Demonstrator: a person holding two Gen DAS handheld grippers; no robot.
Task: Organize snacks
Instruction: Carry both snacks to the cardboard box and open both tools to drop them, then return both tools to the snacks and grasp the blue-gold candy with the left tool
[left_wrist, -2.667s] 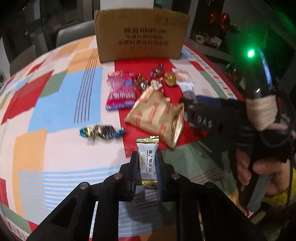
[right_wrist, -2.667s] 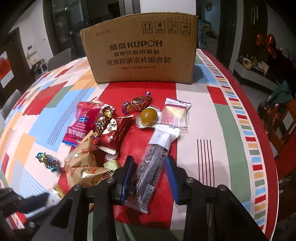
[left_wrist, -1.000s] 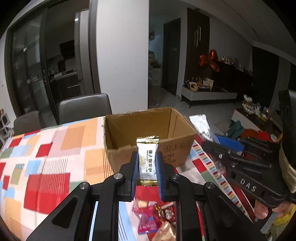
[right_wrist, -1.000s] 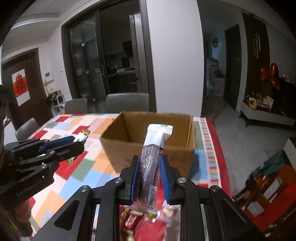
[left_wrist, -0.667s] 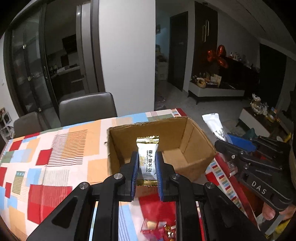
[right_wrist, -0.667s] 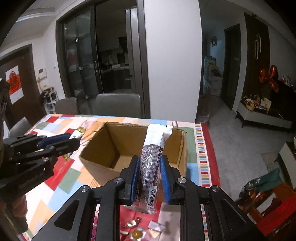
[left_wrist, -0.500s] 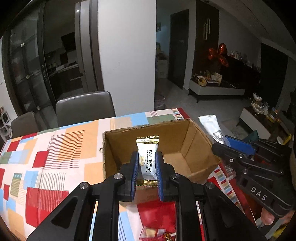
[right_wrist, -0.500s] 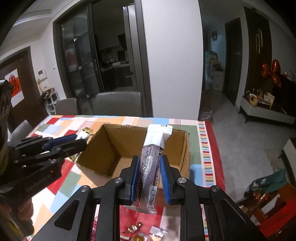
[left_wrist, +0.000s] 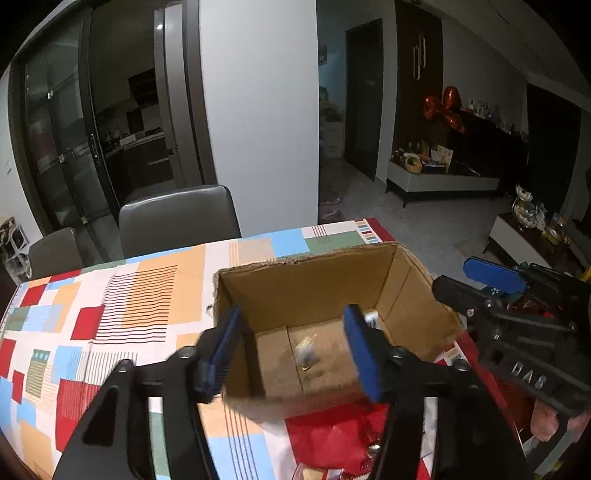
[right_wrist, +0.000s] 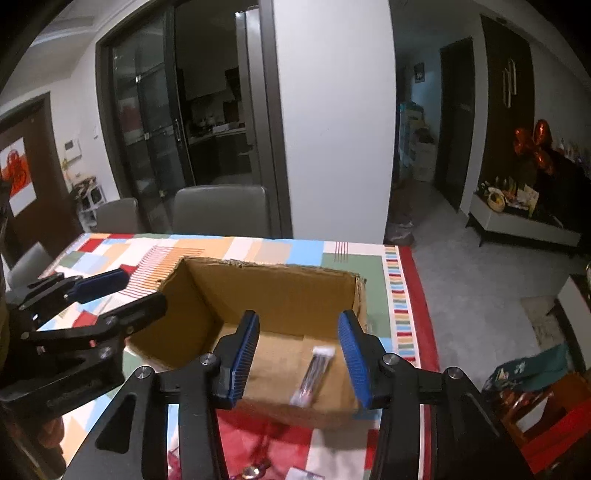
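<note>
An open cardboard box (left_wrist: 317, 280) (right_wrist: 280, 291) stands on the patterned tablecloth. My left gripper (left_wrist: 291, 350) is open and empty above the box's near side. A small white and gold candy (left_wrist: 306, 355) is blurred inside the box below it. My right gripper (right_wrist: 298, 354) is open and empty over the box. A long clear-wrapped snack bar (right_wrist: 314, 374) lies in the box between its fingers. The right gripper also shows at the right of the left wrist view (left_wrist: 491, 291), and the left gripper at the left of the right wrist view (right_wrist: 107, 295).
Loose snacks (left_wrist: 369, 450) (right_wrist: 255, 469) lie on the red patch of cloth in front of the box. Grey chairs (left_wrist: 177, 221) (right_wrist: 221, 210) stand behind the table. The table's right edge (right_wrist: 421, 295) drops to the floor.
Both grippers have opened. The candy has left the left gripper and the snack bar has left the right gripper; both are now inside the box.
</note>
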